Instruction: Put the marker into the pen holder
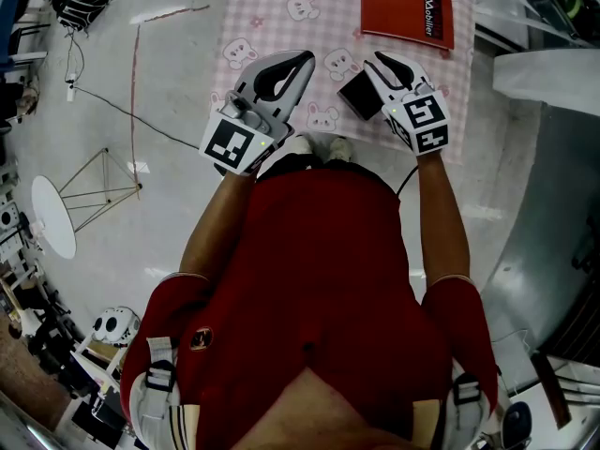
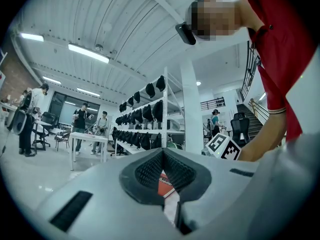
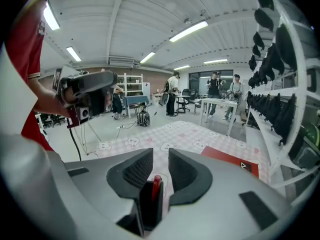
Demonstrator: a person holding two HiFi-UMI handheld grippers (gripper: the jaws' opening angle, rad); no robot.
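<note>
A black square pen holder [image 1: 359,95] stands on the pink checkered table [image 1: 281,7] near its front edge. In the right gripper view the red marker [image 3: 156,180] stands upright inside the pen holder [image 3: 148,206], just below the jaws. My right gripper [image 1: 377,61] hangs over the holder; its jaws [image 3: 160,154] stand apart, with no pad touching the marker. My left gripper [image 1: 307,58] is held beside it on the left, above the table, its tips [image 2: 163,153] together and nothing in them. In the head view the marker is hidden.
A red notebook [image 1: 408,12] lies at the table's far right, also visible as the red notebook [image 3: 230,159]. Left of the table are floor cables and a wire stand [image 1: 94,190]. Shelves of dark helmets [image 3: 280,99] rise on the right. People stand at far tables.
</note>
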